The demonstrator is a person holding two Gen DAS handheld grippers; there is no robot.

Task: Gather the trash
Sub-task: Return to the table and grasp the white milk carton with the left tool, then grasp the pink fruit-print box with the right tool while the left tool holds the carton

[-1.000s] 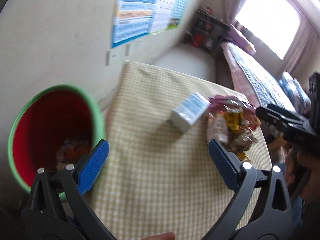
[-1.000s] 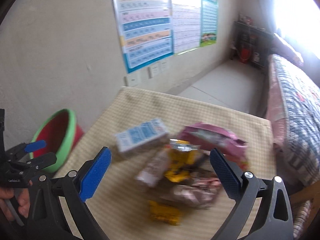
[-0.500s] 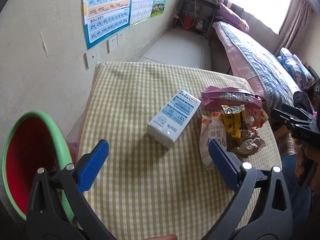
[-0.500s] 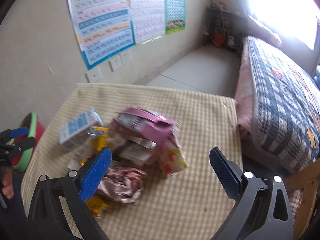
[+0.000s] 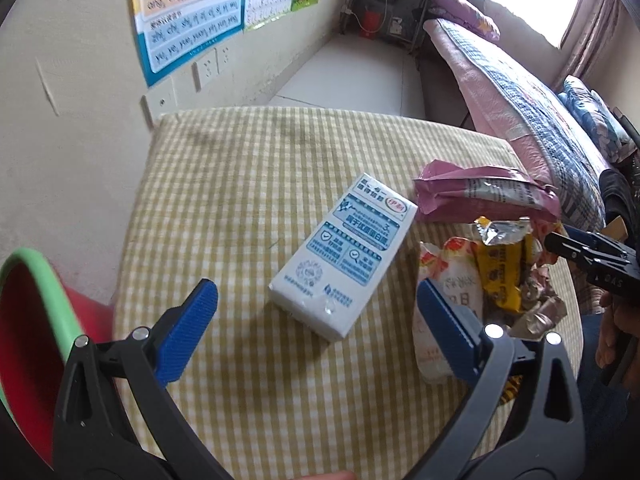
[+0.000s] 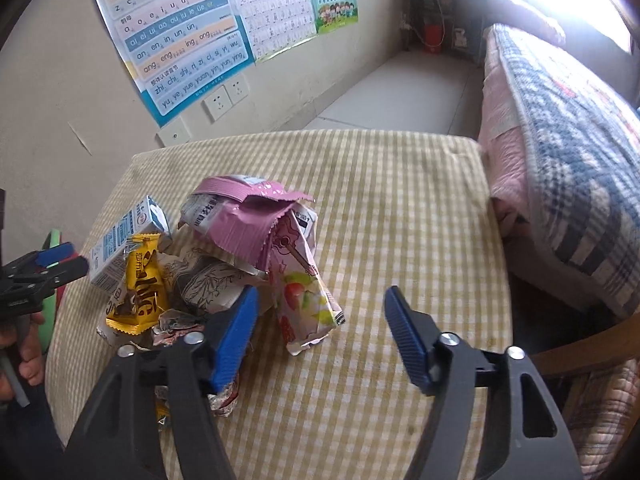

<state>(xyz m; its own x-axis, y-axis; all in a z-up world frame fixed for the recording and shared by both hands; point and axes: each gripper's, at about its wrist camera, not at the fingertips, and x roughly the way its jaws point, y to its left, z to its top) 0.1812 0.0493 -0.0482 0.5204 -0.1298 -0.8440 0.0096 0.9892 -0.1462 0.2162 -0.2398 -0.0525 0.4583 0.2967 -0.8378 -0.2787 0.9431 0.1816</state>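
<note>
A white and blue milk carton [image 5: 344,256] lies flat on the checked table [image 5: 248,184]; it also shows in the right wrist view [image 6: 124,236]. Beside it is a pile of wrappers: a pink bag [image 5: 484,196] [image 6: 248,216], a yellow wrapper [image 5: 500,264] [image 6: 142,284], a white packet [image 5: 448,296] and a strawberry-print pouch [image 6: 304,292]. My left gripper [image 5: 316,328] is open, just in front of the carton. My right gripper [image 6: 320,332] is open, with the pouch between its fingers' line. A red bin with a green rim [image 5: 24,320] stands left of the table.
The wall with posters [image 6: 180,40] and sockets [image 6: 224,96] is behind the table. A bed with a checked quilt [image 6: 560,140] runs along the right. A wooden chair part [image 6: 580,352] is at the table's right edge.
My left gripper swung right from the bin toward the carton and came closer. My right gripper moved right and nearer to the wrapper pile, and its jaws narrowed somewhat.
</note>
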